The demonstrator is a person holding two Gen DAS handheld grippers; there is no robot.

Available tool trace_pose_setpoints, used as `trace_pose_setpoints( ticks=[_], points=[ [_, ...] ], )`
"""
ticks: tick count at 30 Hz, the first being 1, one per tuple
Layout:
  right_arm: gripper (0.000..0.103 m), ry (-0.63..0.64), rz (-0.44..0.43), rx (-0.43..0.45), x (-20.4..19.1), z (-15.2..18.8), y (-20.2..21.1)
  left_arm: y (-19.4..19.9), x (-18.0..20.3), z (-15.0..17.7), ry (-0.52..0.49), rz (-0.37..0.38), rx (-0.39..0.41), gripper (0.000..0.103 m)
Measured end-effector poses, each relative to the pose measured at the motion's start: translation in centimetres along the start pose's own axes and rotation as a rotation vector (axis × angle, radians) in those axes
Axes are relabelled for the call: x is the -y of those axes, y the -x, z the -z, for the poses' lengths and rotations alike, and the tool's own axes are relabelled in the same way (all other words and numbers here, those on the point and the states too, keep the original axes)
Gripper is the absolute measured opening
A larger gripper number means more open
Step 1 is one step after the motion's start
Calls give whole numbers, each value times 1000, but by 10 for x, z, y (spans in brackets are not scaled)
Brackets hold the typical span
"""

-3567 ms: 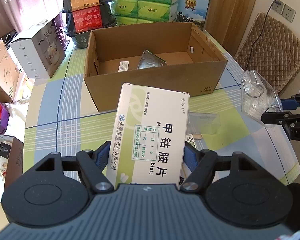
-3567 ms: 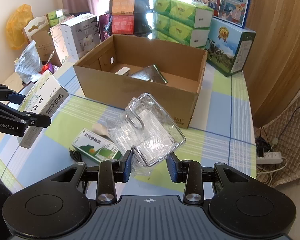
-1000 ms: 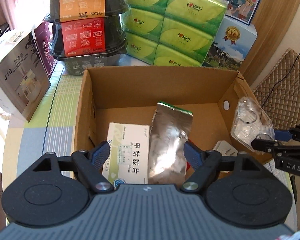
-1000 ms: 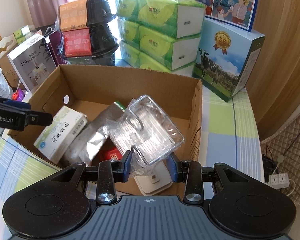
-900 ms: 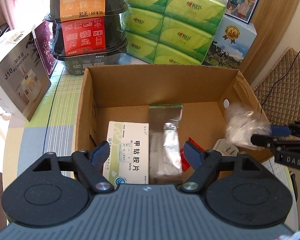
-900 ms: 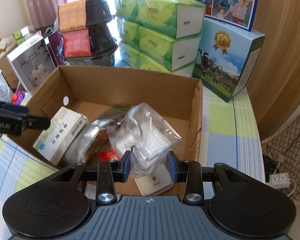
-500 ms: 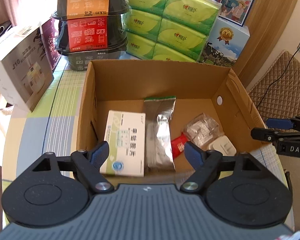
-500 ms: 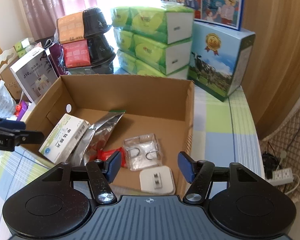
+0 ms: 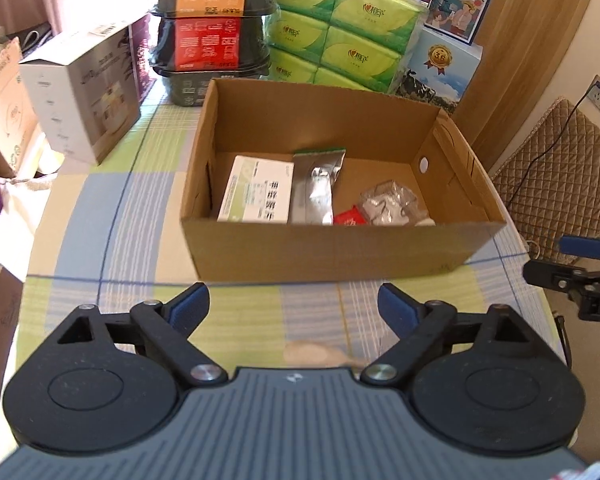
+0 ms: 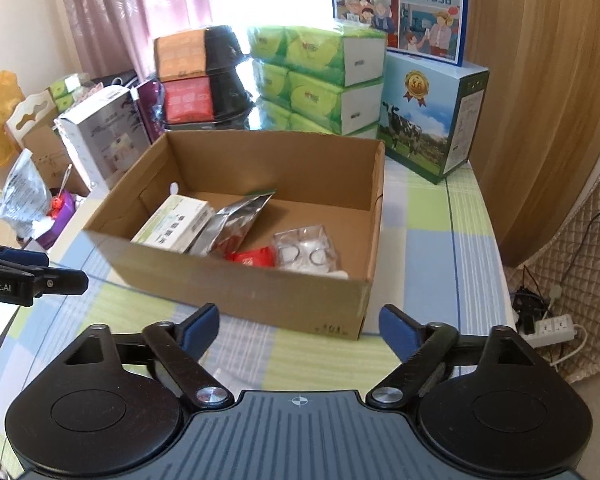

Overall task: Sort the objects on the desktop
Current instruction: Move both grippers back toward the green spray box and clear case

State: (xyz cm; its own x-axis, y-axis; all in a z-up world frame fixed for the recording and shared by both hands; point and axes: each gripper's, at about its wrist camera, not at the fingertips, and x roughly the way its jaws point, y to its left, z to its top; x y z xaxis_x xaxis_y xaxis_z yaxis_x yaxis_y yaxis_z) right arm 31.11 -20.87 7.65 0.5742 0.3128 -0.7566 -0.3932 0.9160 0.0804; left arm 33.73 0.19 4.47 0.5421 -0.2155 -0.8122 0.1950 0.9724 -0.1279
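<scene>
Both drops are done: your left gripper and right gripper have backed out over the table, jaws spread wide and empty. The pill box and clear pack you carried now lie in the carton, either side of the foil pouch. Two items sorted, then. Only your left view shows a pale object on the cloth just ahead, likely next; the right view misses it.

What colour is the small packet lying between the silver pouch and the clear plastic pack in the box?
Red packet; the right wrist view shows it best.
</scene>
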Motion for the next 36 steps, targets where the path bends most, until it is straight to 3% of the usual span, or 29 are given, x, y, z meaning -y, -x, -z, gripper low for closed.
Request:
trace_pose_setpoints(
  ticks=[10, 26, 36],
  points=[
    [98, -25, -20, 22, -11, 41, 46, 48, 4, 48, -31, -63, 37, 101],
    [101, -58, -44, 14, -21, 115, 85, 79, 6, 127, -10, -65, 23, 101],
    [101, -14, -48, -4, -32, 138, 95, 84, 7, 147, -37, -45, 29, 101]
  ],
)
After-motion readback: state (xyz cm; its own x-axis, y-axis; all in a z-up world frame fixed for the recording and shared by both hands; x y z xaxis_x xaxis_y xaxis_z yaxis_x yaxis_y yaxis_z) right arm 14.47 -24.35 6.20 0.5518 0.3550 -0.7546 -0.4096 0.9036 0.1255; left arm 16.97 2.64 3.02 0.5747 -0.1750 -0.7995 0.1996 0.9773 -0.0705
